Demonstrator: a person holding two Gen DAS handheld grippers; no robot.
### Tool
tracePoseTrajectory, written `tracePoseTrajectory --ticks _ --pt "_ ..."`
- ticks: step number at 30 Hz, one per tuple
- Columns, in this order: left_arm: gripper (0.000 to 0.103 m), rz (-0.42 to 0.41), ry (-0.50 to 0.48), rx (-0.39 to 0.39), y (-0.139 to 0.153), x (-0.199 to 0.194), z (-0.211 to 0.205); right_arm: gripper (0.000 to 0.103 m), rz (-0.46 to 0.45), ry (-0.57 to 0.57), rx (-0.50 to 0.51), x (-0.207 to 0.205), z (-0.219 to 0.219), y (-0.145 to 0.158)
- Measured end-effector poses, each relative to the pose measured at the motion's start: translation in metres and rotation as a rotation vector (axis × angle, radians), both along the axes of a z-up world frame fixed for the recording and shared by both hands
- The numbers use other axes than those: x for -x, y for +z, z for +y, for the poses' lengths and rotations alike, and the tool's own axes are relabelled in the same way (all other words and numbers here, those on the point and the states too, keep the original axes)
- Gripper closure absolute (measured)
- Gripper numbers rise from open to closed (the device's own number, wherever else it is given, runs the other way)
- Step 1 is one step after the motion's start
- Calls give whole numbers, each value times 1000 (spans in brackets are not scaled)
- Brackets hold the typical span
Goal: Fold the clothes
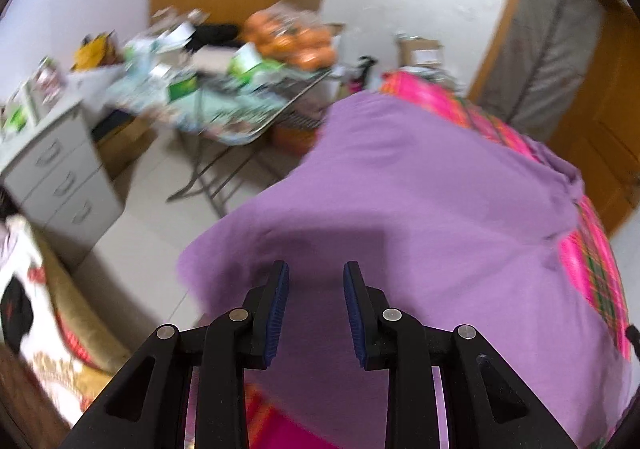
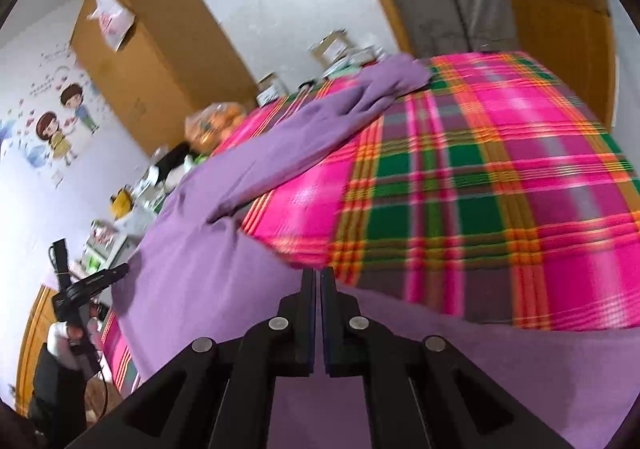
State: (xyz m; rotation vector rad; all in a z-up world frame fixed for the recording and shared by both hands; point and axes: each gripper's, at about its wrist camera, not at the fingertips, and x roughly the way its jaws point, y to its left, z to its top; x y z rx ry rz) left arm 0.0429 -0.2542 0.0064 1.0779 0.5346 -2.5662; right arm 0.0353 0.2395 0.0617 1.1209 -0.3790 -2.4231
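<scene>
Lying spread: your purple garment (image 1: 420, 209) covers the near part of the pink and green plaid bedcover (image 2: 500, 189), one edge hanging past the bed's side over the pale floor (image 1: 160, 169).
Sleeve: one long purple sleeve (image 2: 320, 129) stretches away across the plaid, its cuff near the far edge of the bed.
Left gripper: your left gripper (image 1: 316, 309) hangs over the garment with its blue pads set partly apart; nothing sits between them, and you can see purple cloth through the gap.
Right gripper: your right gripper (image 2: 318, 313) has its jaws drawn together, only a thin slit showing. Whether cloth is pinched there, you cannot tell from this angle.
Surroundings: a cluttered folding table (image 1: 224, 97) and grey drawer unit (image 1: 60, 177) stand beside the bed; a wooden wardrobe (image 2: 152, 61) is against the wall.
Image quality: both views are smeared with blur.
</scene>
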Motion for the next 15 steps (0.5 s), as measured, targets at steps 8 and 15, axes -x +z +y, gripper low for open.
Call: tracePoseTrajectory --ticks 8,15 --pt "72 64 94 -15 8 -30 -23 100 15 67 -15 13 -26 11" --pt "50 111 243 -218 -5 -56 -67 100 21 141 -10 18 -53 11"
